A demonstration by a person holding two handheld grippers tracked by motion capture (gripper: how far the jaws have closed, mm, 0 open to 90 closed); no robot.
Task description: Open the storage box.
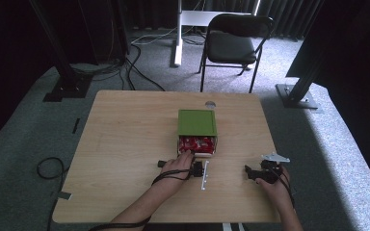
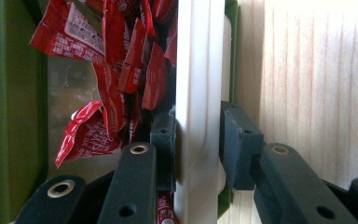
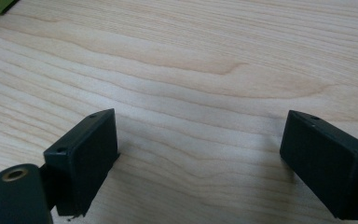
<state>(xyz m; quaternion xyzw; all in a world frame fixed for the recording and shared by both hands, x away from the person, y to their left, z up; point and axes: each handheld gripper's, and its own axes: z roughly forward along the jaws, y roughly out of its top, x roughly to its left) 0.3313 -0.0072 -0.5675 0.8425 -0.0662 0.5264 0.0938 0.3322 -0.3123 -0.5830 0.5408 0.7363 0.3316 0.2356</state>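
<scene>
At the near right of the desk, the right claw rests on the wood with its jaws spread wide and only bare desk between them. To its left and a little farther in, the left claw is pinching the white front wall of a drawer: one pad sits inside the drawer, the other outside, both pressed against the plastic. The drawer stands pulled out towards the near edge from a green box near the middle of the desk and is stuffed with red packets. Beyond the far edge of the desk, a black folding chair stands on the grey carpet.
</scene>
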